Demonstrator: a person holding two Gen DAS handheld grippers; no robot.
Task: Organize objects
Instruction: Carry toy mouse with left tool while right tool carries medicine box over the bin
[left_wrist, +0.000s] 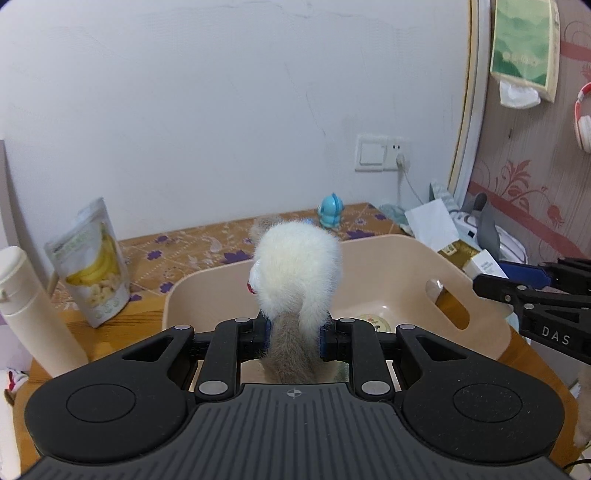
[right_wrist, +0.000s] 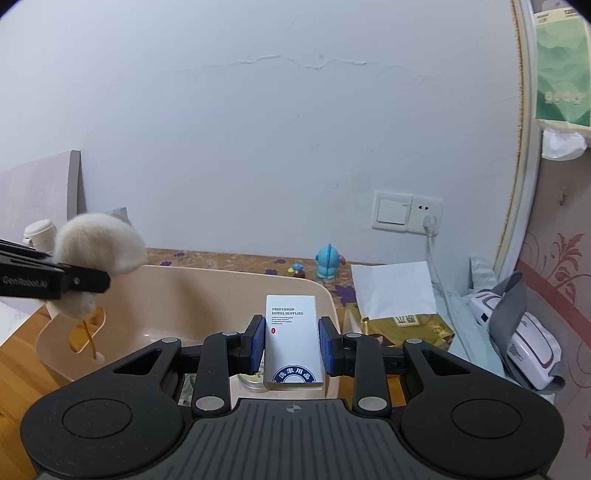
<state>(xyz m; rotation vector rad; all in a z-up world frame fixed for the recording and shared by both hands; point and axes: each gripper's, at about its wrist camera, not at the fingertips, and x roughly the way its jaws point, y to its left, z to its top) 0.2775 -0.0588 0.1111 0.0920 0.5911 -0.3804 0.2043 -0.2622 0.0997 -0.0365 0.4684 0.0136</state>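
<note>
Plush toy (left_wrist: 295, 266), clamped in the left gripper (left_wrist: 294, 338), held above the beige basin (left_wrist: 388, 266); right gripper (right_wrist: 292, 345) grips a white box (right_wrist: 293, 339) over the basin rim.

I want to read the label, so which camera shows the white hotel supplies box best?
Right wrist: the white rectangular hotel supplies box sits centred, print facing the lens. Left wrist shows only a corner of it at the right edge.

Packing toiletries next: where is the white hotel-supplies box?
The white box is clamped in the right gripper, above the beige bin's near right rim.
</note>
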